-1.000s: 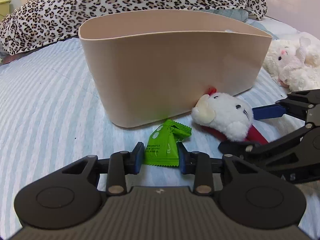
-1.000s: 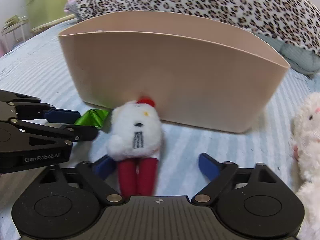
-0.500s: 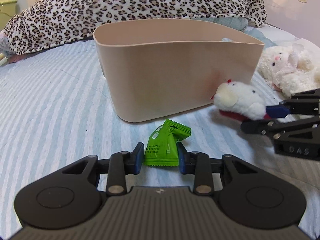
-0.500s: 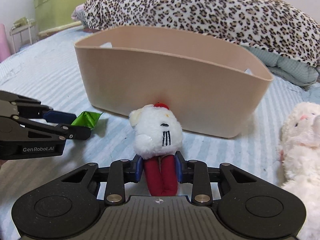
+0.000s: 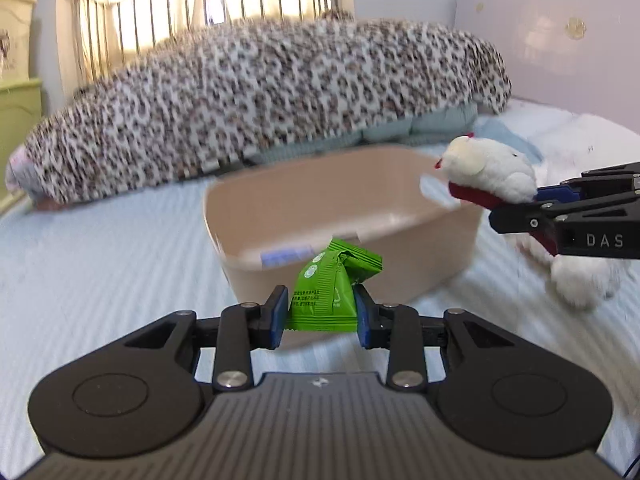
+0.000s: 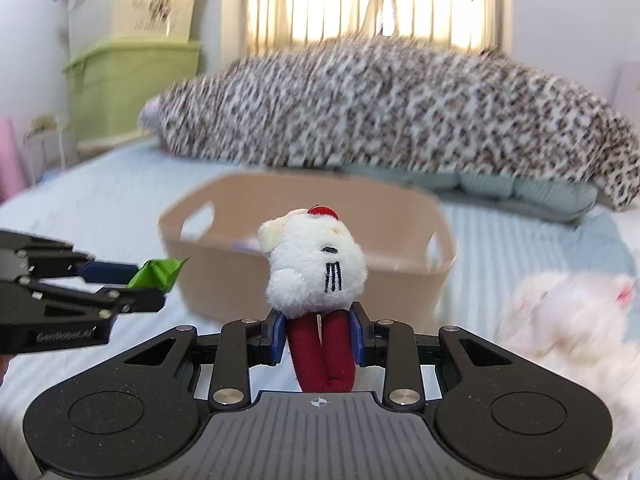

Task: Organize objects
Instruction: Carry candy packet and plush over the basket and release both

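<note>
My left gripper (image 5: 321,316) is shut on a green snack packet (image 5: 326,296) and holds it in the air in front of the beige plastic bin (image 5: 432,256). My right gripper (image 6: 319,330) is shut on the red legs of a small white plush doll (image 6: 316,268) and holds it up before the same bin (image 6: 408,276). The doll (image 5: 486,176) also shows in the left wrist view near the bin's right rim. The packet (image 6: 154,274) also shows in the right wrist view. A blue item (image 5: 286,258) lies inside the bin.
A white plush rabbit (image 6: 568,320) lies on the striped blue bed sheet (image 5: 100,280) right of the bin. A leopard-print duvet (image 5: 260,112) is heaped behind the bin. Green and cream storage boxes (image 6: 128,80) stand at the far left.
Both grippers rose from the sheet, lifting the packet and the doll. The right gripper closed on the doll's legs a second ago. I now see into the bin from above its rim.
</note>
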A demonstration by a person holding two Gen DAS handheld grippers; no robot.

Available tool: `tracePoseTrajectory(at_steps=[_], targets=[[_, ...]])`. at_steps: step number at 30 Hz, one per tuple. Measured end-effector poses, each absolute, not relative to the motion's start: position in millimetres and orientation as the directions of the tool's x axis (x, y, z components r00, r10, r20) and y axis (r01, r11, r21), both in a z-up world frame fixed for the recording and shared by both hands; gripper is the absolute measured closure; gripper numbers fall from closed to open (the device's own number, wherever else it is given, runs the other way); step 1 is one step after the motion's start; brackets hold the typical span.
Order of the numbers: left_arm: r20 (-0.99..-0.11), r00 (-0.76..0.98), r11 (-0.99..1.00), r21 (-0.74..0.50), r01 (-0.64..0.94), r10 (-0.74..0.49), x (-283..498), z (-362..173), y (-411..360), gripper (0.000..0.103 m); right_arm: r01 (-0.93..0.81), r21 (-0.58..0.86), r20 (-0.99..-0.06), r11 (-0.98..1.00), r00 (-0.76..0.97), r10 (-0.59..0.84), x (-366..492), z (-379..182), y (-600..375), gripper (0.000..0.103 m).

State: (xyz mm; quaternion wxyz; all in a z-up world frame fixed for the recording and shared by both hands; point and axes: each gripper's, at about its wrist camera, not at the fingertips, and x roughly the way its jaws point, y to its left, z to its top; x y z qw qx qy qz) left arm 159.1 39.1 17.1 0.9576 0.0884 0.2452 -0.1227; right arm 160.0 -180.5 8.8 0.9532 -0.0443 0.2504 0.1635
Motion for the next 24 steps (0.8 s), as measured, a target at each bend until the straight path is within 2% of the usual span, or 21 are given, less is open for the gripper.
tracePoseTrajectory(at_steps=[11,16,24], targets=[[-0.421,0.896,0.966,0.138,0.218,-0.142,225,56,12,0.067,-0.248,-0.039,-0.4,0.968,0.892,0.212,222,61,-181,0.074],[-0.46,0.885,0.972,0.167,0.163,-0.07,268,52,0,0.067,-0.198,-0.029,-0.421,0.98,0.892,0.168,257,62,-178,0.074],[-0.593,0.805,0.972,0.204,0.118,0.027,317,25,-15,0.067,-0.159,-0.048,-0.513,0.986,0.851,0.112,289,25,-168,0.074]])
